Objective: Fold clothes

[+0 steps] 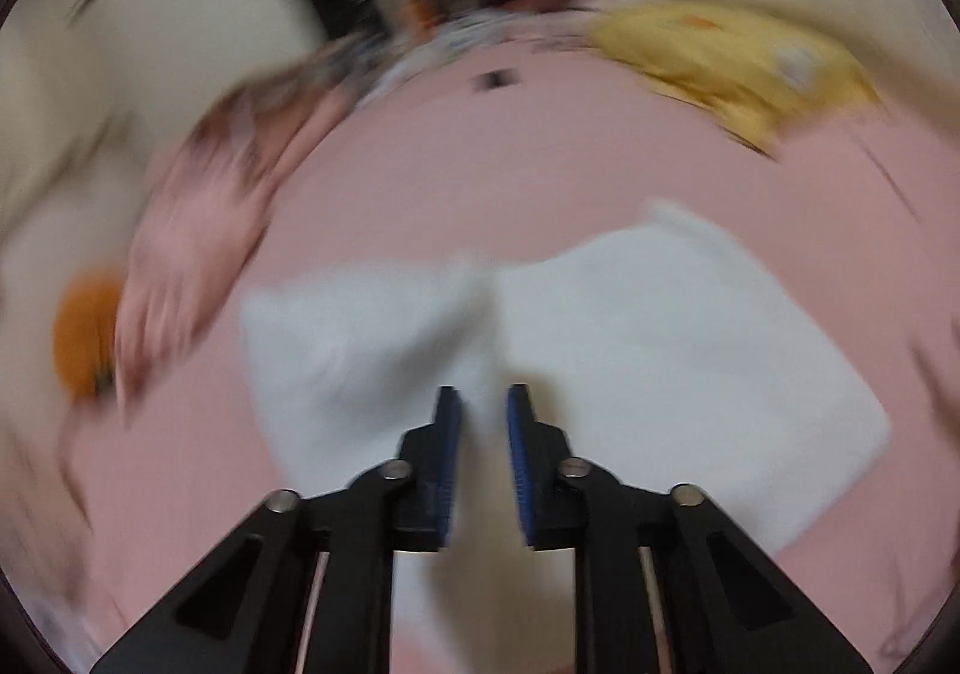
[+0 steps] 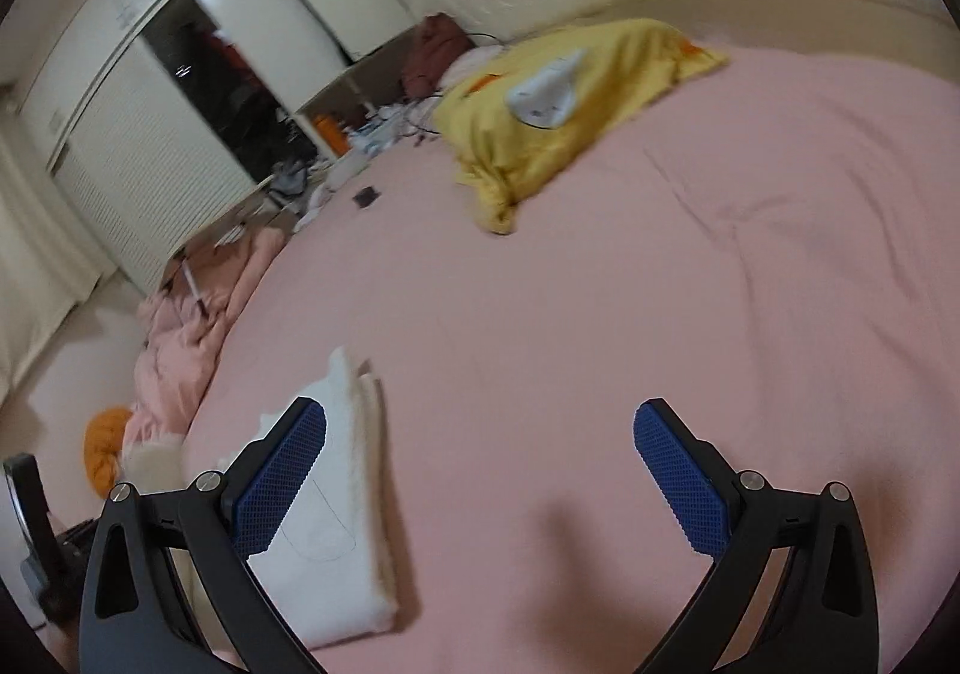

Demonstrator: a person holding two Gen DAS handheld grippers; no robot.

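Left gripper (image 1: pixel 483 398) nearly closed, pinching raised fold of white folded cloth garment (image 1: pixel 660 338) lying on pink bedsheet (image 1: pixel 420 182). Right gripper (image 2: pixel 480 434) wide open, empty, over sheet; garment just beside its left finger. Yellow pillow (image 2: pixel 576 116) farther back.

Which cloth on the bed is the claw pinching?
The white cloth. The left claw has a bit of it between its pads. The yellow cloth lies far off at the head of the bed, and the pink one hangs off the edge.

Dim, soft indoor light; left view motion-blurred, fisheye edges warped.
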